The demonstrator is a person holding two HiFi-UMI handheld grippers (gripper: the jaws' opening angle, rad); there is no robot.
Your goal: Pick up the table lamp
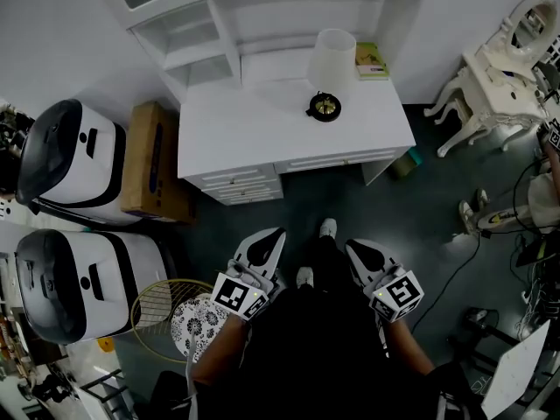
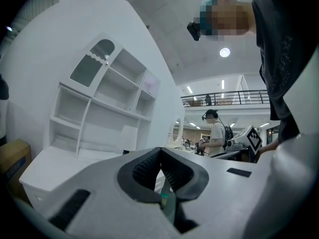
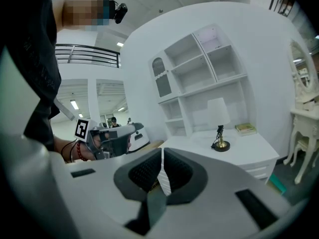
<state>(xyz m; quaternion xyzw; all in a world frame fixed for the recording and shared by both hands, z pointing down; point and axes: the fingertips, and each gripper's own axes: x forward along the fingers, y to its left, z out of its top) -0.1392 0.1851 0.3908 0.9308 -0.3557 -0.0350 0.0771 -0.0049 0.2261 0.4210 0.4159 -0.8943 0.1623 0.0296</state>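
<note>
The table lamp (image 1: 332, 60) has a white shade and a black-and-brass base (image 1: 325, 107). It stands upright at the back of the white desk (image 1: 262, 129), under the shelf unit. In the right gripper view the lamp (image 3: 218, 114) shows far ahead, right of the jaws. My left gripper (image 1: 276, 235) and right gripper (image 1: 353, 248) are held side by side close to my body, well short of the desk's front edge. Both point toward the desk. The left gripper (image 2: 160, 151) has its pads together and empty. So does the right gripper (image 3: 162, 152).
A book (image 1: 372, 60) lies right of the lamp. A cardboard box (image 1: 153, 159) and two white-and-black machines (image 1: 63, 160) stand left of the desk. A racket (image 1: 163, 311) lies on the dark floor at my left. An ornate white vanity (image 1: 503, 68) and cables (image 1: 455, 274) are at right.
</note>
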